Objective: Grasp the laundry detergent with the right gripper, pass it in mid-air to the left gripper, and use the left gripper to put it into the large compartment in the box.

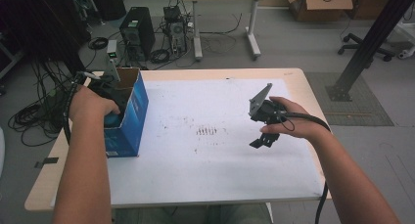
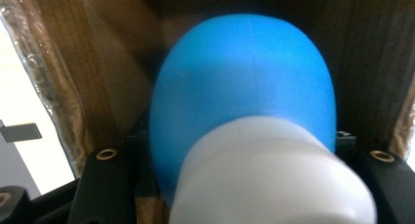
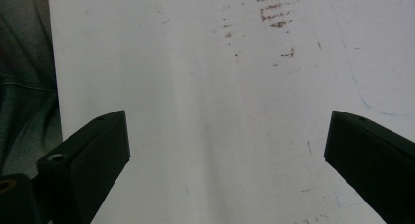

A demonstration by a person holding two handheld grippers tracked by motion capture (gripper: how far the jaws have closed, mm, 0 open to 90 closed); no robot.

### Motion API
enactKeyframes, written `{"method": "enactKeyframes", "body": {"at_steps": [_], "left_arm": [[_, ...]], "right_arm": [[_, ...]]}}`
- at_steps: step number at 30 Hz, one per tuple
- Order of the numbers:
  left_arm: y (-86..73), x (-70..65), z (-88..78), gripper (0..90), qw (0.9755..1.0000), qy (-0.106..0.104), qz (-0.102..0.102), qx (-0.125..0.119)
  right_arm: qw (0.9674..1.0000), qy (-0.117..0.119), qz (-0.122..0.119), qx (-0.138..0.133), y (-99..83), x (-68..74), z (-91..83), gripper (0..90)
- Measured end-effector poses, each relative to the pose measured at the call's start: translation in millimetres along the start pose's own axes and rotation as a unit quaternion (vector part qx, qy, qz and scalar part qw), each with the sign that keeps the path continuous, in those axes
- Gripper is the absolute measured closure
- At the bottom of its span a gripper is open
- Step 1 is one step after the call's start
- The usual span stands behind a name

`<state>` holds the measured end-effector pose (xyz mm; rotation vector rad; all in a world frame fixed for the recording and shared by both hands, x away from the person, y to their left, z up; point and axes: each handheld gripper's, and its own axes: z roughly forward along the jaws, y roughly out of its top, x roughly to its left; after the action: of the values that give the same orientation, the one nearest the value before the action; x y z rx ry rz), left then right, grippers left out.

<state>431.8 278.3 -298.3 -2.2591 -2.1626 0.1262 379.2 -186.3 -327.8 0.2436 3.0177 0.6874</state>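
Seen from the high view, the left gripper (image 1: 105,94) reaches down into an open blue box (image 1: 128,120) at the table's (image 1: 293,77) left edge, the left hand (image 1: 90,105) over the box mouth; its jaws are hidden inside, so their stance cannot be told from above. The right gripper (image 1: 262,138) hangs over the white sheet (image 1: 205,155) well apart from the box, so the left is plainly the nearer tool.

Along the left gripper view, a blue bottle (image 2: 244,82) with a white cap (image 2: 274,180) lies between the two jaws, cap toward the camera, long axis running away along the jaws into the cardboard interior. The jaws flank it closely; whether they actually clamp it cannot be told.

Along the right gripper view, the right gripper (image 3: 225,145) stands wide apart and holds nothing, above bare sheet with brown smudges (image 3: 271,9).
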Motion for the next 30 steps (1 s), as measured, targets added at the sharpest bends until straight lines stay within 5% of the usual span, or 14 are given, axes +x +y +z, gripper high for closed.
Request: {"method": "enactKeyframes", "body": {"at_steps": [15,30], "left_arm": [[-1.7,-1.3,0.0,33.9,0.9998,0.001,0.014,-0.017],[-4.6,0.0,-3.8,29.6,0.9998,-0.003,-0.002,-0.019]], "right_arm": [[1.0000,-0.002,0.004,-0.003,-3.9,-0.2,-2.0,3.1],[1.0000,0.000,0.002,-0.004,-3.1,0.8,-1.1,3.1]]}}
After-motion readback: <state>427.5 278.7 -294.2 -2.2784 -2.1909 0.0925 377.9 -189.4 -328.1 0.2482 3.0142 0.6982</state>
